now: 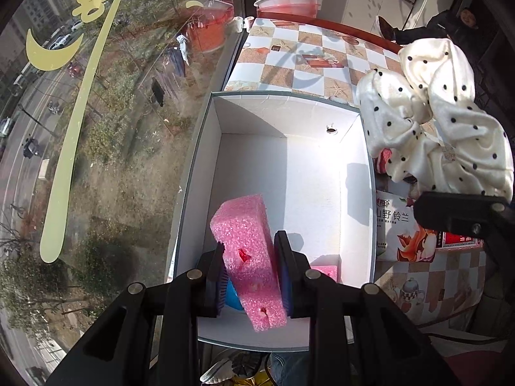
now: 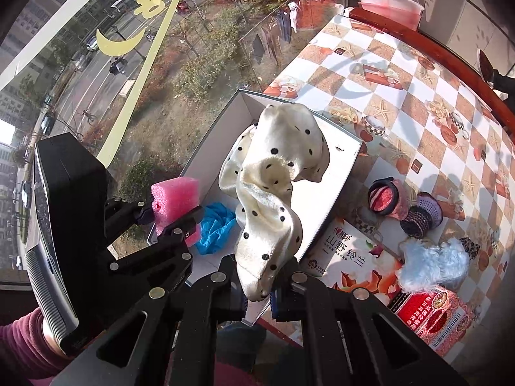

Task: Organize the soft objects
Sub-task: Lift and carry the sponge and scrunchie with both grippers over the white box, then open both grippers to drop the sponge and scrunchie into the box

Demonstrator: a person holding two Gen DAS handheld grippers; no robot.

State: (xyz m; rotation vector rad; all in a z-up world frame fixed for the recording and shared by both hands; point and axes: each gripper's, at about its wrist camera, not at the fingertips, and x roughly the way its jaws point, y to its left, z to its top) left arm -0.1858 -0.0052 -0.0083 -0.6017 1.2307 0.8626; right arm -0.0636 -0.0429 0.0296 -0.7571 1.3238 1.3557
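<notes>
A white open box (image 1: 206, 173) (image 2: 346, 167) stands on the checked tablecloth by the window. My left gripper (image 1: 251, 276) (image 2: 172, 212) is shut on a pink foam block (image 1: 248, 241) (image 2: 175, 197), held over the box's near end. A second pink foam piece (image 1: 326, 271) and a blue cloth (image 1: 233, 294) (image 2: 214, 225) lie inside the box. My right gripper (image 2: 257, 284) is shut on a cream polka-dot cloth (image 2: 273, 186) (image 1: 444, 122), which hangs crumpled above the box's right side.
A printed tissue pack (image 2: 351, 254) (image 1: 399, 234) lies right of the box, a red packet (image 2: 434, 312) beside it. A fluffy light-blue item (image 2: 434, 263), a red-lined pouch (image 2: 384, 197) and a purple knitted piece (image 2: 421, 214) lie on the table (image 2: 402, 74). A pink basin (image 1: 286, 1) stands at the far end.
</notes>
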